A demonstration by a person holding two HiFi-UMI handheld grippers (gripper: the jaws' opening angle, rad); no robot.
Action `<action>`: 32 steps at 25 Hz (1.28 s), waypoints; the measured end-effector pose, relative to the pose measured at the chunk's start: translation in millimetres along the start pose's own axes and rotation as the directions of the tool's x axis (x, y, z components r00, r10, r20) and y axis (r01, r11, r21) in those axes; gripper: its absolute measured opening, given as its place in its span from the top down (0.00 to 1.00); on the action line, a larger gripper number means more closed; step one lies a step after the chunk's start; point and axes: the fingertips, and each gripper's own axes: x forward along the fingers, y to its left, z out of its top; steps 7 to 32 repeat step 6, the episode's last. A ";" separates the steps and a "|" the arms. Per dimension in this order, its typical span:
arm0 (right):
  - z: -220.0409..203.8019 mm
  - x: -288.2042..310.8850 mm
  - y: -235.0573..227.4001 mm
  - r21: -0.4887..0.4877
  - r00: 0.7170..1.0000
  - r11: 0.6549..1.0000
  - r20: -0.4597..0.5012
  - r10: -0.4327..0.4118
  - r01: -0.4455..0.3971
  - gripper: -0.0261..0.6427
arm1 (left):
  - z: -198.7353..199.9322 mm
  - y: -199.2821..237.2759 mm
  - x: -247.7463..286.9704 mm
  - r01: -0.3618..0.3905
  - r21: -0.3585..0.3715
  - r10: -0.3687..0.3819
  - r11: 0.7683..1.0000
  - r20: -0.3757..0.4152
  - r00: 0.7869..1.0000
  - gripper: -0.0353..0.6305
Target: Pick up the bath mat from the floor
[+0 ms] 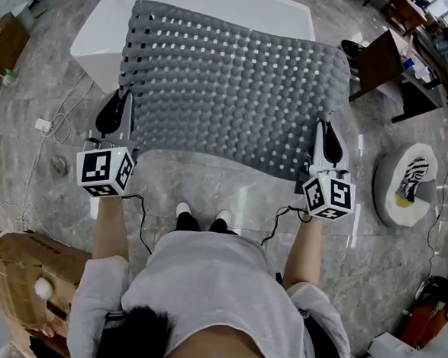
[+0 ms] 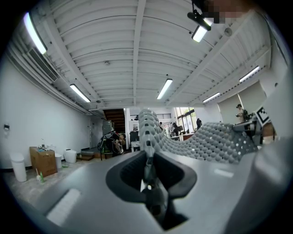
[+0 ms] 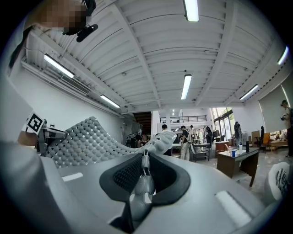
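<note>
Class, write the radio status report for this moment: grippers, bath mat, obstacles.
Left gripper shut on bath mat corner; right gripper shut on the other. Mat off floor, spread between them. White bathtub under far edge; contact unclear.

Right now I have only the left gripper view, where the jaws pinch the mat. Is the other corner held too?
Observer: Yes. The right gripper view shows the right hand-held gripper shut on the mat edge.
Operator: Is the mat off the floor?
Observer: In the head view its near edge is raised between the left hand-held gripper and the right one.
Operator: What lies under the far part?
Observer: A white tub. The mat stretches over it, but I cannot tell whether they touch.
Operator: Is the person standing on the mat?
Observer: No. The shoes are on bare floor, short of the near edge.
</note>
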 end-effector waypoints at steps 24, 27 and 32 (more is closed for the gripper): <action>1.6 1.5 1.5 -0.003 1.000 1.000 0.000 -0.003 0.003 0.88 | 1.6 3.6 -0.5 -0.004 0.000 0.004 1.000 0.001 1.000 0.87; 1.6 1.5 1.5 -0.003 1.000 1.000 0.000 -0.003 0.003 0.88 | 1.6 3.6 -0.5 -0.004 0.000 0.004 1.000 0.001 1.000 0.87; 1.6 1.5 1.5 -0.003 1.000 1.000 0.000 -0.003 0.003 0.88 | 1.6 3.6 -0.5 -0.004 0.000 0.004 1.000 0.001 1.000 0.87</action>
